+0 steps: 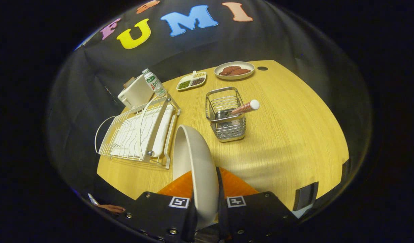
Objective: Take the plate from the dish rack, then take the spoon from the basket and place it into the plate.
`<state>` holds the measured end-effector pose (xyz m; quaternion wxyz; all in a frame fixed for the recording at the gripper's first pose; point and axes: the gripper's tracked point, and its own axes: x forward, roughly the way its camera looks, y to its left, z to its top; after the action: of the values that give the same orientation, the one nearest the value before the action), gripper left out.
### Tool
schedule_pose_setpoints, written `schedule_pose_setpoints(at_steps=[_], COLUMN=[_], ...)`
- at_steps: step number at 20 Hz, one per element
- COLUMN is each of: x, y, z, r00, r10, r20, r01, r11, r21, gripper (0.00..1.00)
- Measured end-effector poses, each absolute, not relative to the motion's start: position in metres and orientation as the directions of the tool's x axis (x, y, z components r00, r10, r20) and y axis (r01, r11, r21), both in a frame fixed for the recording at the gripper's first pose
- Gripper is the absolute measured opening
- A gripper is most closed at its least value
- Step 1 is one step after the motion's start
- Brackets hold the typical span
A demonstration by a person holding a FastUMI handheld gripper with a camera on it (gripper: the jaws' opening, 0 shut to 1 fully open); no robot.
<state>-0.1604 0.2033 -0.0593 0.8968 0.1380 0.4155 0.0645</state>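
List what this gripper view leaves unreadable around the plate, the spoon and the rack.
- Spoon: only the striped handle sticks out; its bowl is hidden inside the basket.
- Plate: held on edge in the gripper; its lower rim is hidden by the fingers.
- Table under the plate: hidden, so contact or clearance is unclear.
- Rack: whether anything else sits in it is unclear among the wires.
- Bottle: label too small.

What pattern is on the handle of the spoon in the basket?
Red-and-white stripes with a plain white tip, on the spoon leaning out of the wire basket, beyond the gripper holding the plate. Gripper view.
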Motion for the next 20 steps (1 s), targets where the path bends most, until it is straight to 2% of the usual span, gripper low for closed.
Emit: schedule_pose_setpoints(at_steps=[4, 5, 6, 7, 15, 20], x=[-0.155, -0.153, -0.151, -0.154, -0.161, -0.168], y=[0.197, 0.189, 0.178, 0.171, 0.152, 0.144], z=[-0.07, -0.077, -0.083, -0.085, -0.1, -0.065], r00=[0.652, 0.649, 0.648, 0.645, 0.63, 0.724], r10=[0.29, 0.272, 0.246, 0.235, 0.228, 0.182], r20=[-0.7, -0.711, -0.721, -0.727, -0.742, -0.665], r01=[-0.023, -0.02, -0.024, -0.031, 0.004, -0.054], r11=[0.931, 0.94, 0.952, 0.959, 0.955, 0.976], r21=[0.365, 0.341, 0.304, 0.282, 0.297, 0.209], gripper=[0.27, 0.28, 0.35, 0.37, 0.37, 0.37])
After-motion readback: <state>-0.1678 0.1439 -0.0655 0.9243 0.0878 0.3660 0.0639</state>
